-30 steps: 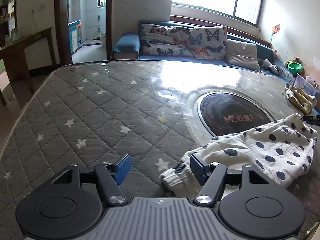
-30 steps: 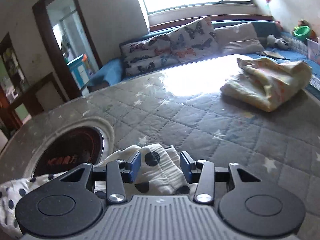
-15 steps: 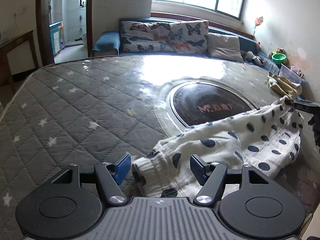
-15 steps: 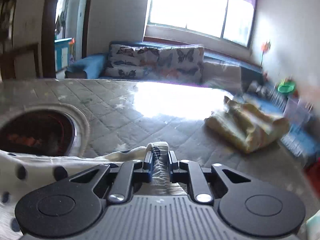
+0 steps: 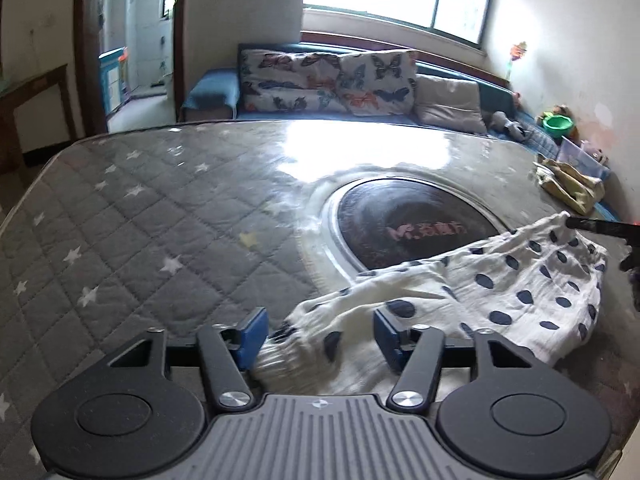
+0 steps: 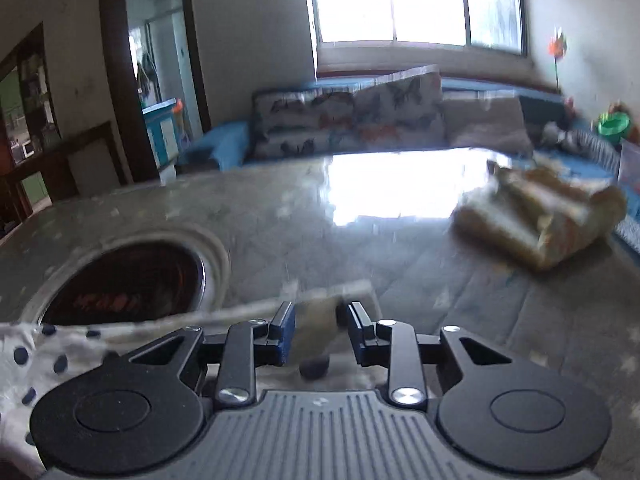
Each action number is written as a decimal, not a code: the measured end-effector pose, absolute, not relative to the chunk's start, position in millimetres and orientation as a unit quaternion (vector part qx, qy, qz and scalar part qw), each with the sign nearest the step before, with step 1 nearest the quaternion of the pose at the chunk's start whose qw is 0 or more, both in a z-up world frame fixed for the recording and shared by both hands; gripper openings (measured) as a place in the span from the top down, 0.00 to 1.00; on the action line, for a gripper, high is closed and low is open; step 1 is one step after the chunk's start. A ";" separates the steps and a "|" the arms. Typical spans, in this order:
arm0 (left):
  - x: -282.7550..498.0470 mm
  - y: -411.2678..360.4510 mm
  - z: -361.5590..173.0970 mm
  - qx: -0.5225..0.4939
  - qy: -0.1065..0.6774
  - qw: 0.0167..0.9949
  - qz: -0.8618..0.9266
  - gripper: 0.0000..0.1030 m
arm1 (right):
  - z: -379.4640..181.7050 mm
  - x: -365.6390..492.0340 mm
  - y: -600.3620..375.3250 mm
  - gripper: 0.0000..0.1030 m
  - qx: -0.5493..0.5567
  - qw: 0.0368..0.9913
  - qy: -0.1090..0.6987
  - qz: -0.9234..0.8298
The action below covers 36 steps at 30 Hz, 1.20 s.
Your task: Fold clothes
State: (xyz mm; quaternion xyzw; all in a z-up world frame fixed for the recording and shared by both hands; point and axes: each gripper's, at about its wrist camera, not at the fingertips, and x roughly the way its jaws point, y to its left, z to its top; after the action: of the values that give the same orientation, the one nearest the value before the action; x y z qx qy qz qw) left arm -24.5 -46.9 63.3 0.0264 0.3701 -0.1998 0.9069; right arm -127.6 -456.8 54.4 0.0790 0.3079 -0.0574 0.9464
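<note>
Polka-dot garment (image 5: 520,280) lies between left fingers (image 5: 251,334), closing, and right fingers (image 6: 285,332), opening.

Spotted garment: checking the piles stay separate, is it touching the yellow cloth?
Apart. The right wrist view shows table between spotted garment and yellow cloth.

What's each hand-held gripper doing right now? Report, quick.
Left hand-held gripper: jaws closing around the polka-dot garment, not yet gripping.
Right hand-held gripper: jaws opening, same garment's edge between them.
</note>
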 end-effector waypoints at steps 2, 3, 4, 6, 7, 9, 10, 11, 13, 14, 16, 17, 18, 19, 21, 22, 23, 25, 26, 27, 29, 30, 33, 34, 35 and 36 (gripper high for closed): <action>-22.2 -53.2 59.7 0.031 0.377 0.902 -0.210 0.54 | 44.7 -128.1 -462.7 0.72 0.090 0.943 0.314 -0.065; -22.6 -56.1 58.3 0.040 0.376 0.901 -0.212 0.54 | 46.2 -130.8 -462.9 0.72 0.091 0.944 0.312 -0.064; -23.0 -59.1 56.9 0.049 0.374 0.901 -0.214 0.55 | 49.4 -134.2 -462.3 0.72 0.090 0.945 0.309 -0.063; -23.4 -64.3 56.4 0.066 0.366 0.902 -0.220 0.54 | 56.5 -140.3 -459.0 0.68 0.082 0.947 0.305 -0.053; -23.1 -66.5 56.8 0.072 0.360 0.903 -0.223 0.53 | 59.5 -143.3 -456.6 0.61 0.075 0.949 0.304 -0.049; -16.4 -69.7 55.1 0.073 0.363 0.900 -0.229 0.50 | 63.4 -149.5 -451.7 0.60 0.060 0.951 0.300 -0.043; -13.1 -71.3 54.2 0.073 0.364 0.899 -0.232 0.49 | 64.0 -151.4 -450.3 0.60 0.055 0.951 0.300 -0.041; -9.7 -72.9 53.3 0.073 0.365 0.898 -0.236 0.48 | 63.9 -153.5 -449.5 0.60 0.056 0.951 0.301 -0.038; -3.2 -76.0 51.5 0.074 0.368 0.895 -0.242 0.48 | 62.0 -156.9 -448.9 0.60 0.062 0.950 0.304 -0.034; -0.5 -76.9 49.8 0.075 0.372 0.893 -0.243 0.49 | 60.5 -158.1 -448.6 0.60 0.065 0.949 0.306 -0.033; 4.3 -79.1 45.6 0.078 0.383 0.887 -0.247 0.65 | 56.9 -160.5 -447.5 0.60 0.063 0.948 0.311 -0.030; 6.3 -80.0 43.8 0.078 0.388 0.884 -0.247 0.84 | 55.6 -160.8 -446.9 0.59 0.060 0.947 0.314 -0.028; 7.5 -79.9 42.7 0.077 0.393 0.883 -0.246 0.91 | 54.4 -161.2 -446.2 0.58 0.057 0.947 0.315 -0.028; 8.5 -79.4 43.0 0.076 0.392 0.885 -0.239 0.94 | 53.8 -161.8 -445.6 0.58 0.054 0.947 0.316 -0.029; 8.2 -79.3 47.5 0.079 0.381 0.892 -0.229 0.98 | 53.2 -162.2 -445.9 0.58 0.054 0.947 0.316 -0.029; 8.1 -79.2 50.2 0.079 0.375 0.896 -0.224 0.98 | 52.7 -162.1 -446.5 0.56 0.057 0.947 0.316 -0.030; 8.7 -79.6 50.9 0.081 0.371 0.899 -0.219 0.98 | 51.1 -161.5 -447.1 0.54 0.059 0.946 0.317 -0.031; 10.2 -80.6 51.7 0.086 0.364 0.903 -0.210 0.98 | 46.9 -159.5 -448.3 0.53 0.062 0.944 0.322 -0.033; 11.8 -81.4 48.6 0.088 0.367 0.903 -0.207 0.98 | 45.3 -159.0 -448.7 0.53 0.062 0.943 0.324 -0.034; 13.5 -82.2 45.5 0.090 0.370 0.902 -0.203 0.98 | 45.0 -159.9 -448.6 0.53 0.062 0.943 0.324 -0.035; 13.8 -81.5 43.1 0.088 0.373 0.903 -0.197 0.97 | 47.3 -164.4 -447.3 0.53 0.063 0.946 0.317 -0.035; 12.9 -80.3 43.4 0.086 0.373 0.903 -0.194 0.95 | 49.6 -167.2 -446.1 0.53 0.064 0.947 0.314 -0.032; 10.1 -76.7 44.2 0.077 0.372 0.906 -0.186 0.78 | 55.9 -177.4 -438.6 0.50 0.055 0.950 0.307 -0.014; 8.9 -75.5 44.8 0.075 0.371 0.908 -0.183 0.73 | 56.8 -180.4 -435.7 0.50 0.053 0.950 0.307 -0.009; 5.9 -74.2 47.8 0.075 0.363 0.912 -0.178 0.71 | 57.0 -183.8 -432.7 0.50 0.052 0.950 0.309 -0.002; 2.4 -73.0 51.4 0.075 0.356 0.914 -0.178 0.71 | 57.0 -187.6 -430.3 0.50 0.055 0.948 0.312 0.003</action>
State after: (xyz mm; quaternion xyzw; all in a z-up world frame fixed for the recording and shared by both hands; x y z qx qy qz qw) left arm 2.4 -73.0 51.4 0.0748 0.3557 -0.1779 0.9145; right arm -187.6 -430.3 57.0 0.0551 0.3121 0.0033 0.9485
